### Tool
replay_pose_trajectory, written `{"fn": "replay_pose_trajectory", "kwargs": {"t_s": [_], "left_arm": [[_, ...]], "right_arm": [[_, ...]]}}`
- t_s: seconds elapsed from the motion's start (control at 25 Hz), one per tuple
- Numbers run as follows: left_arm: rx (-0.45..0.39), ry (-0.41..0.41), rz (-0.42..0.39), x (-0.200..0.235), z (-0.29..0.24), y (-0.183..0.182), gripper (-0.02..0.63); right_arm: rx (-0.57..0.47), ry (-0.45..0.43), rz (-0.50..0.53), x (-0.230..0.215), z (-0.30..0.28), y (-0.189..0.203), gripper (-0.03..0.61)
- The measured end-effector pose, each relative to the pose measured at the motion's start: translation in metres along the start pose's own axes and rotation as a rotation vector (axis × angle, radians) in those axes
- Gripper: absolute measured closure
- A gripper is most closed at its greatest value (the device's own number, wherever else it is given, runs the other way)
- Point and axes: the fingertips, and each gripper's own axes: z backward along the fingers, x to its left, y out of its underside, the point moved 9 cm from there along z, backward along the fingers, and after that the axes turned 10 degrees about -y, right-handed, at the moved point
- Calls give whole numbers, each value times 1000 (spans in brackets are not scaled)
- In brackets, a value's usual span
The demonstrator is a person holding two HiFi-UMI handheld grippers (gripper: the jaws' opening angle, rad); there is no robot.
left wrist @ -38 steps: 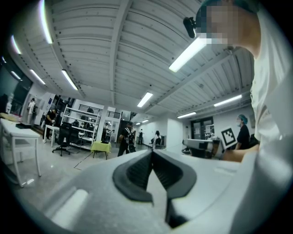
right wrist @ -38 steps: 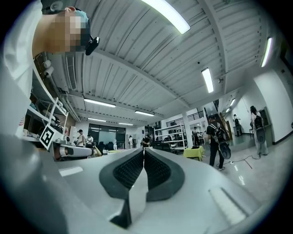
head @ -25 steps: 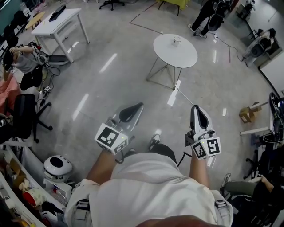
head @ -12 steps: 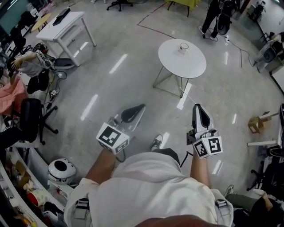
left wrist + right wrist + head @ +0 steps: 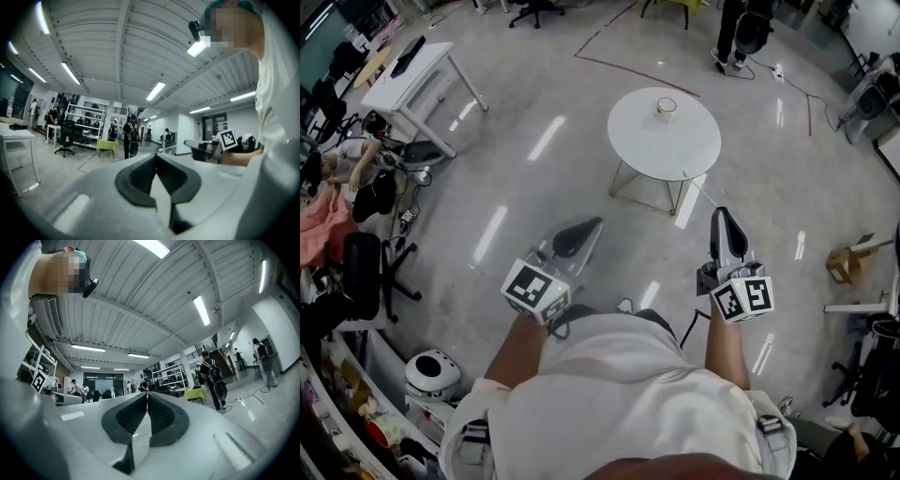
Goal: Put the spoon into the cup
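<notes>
A small cup [image 5: 666, 109] stands near the far edge of a round white table [image 5: 670, 150], a few steps ahead on the floor. I cannot make out a spoon from here. In the head view my left gripper [image 5: 595, 223] and right gripper [image 5: 719, 212] are held out at waist height, well short of the table. Both point upward, so their views show ceiling and room. The left gripper's [image 5: 156, 154] jaws meet with nothing between them. On my right gripper [image 5: 147, 393] the jaws also meet, and they hold nothing.
A white desk [image 5: 405, 67] stands at the far left, with a black office chair [image 5: 354, 262] and a seated person nearer. A person [image 5: 739, 28] stands beyond the table. A cardboard box [image 5: 846, 263] lies at the right. A white rounded device [image 5: 429, 373] sits low left.
The round table has drifted slightly in the head view and looks a little larger. Both grippers keep the same pose, shut.
</notes>
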Motion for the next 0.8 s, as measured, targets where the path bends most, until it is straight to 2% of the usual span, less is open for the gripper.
{"fn": "replay_pose_trajectory", "kwargs": {"t_s": [0.36,0.68,0.8], "left_arm": [[8,59,0,15,-101,-1,611],[-6,131,-23,75,-186,-3,611],[-1,131,1,118,-219,-7,611]], "right_arm": [[21,59,-28,-77,-22,10,568],[47,110,8,-124,-96,12,568],[66,120,19,-143,-141,14,568]]}}
